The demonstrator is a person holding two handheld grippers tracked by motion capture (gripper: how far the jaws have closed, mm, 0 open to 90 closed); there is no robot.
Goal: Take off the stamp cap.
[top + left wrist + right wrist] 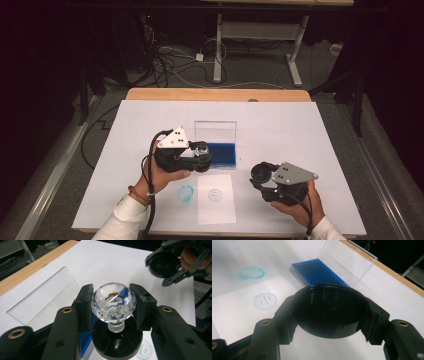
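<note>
My left gripper (201, 156) is shut on a stamp (113, 302) with a faceted clear crystal knob and a round black base (117, 342). It holds the stamp at the near left corner of the blue ink pad (221, 154). The pad lies in a clear case whose lid (215, 131) stands upright behind it. My right gripper (260, 175) is shut on a round black cap (329, 310), hollow side up, above the table to the right of a white paper (216, 200). The paper bears a faint round stamp print (215, 194).
A smudged blue ring (185, 192) marks the white table cover (300, 130) just left of the paper. The wooden table edge (215, 94) runs along the back. Beyond it are desk legs and cables on the floor.
</note>
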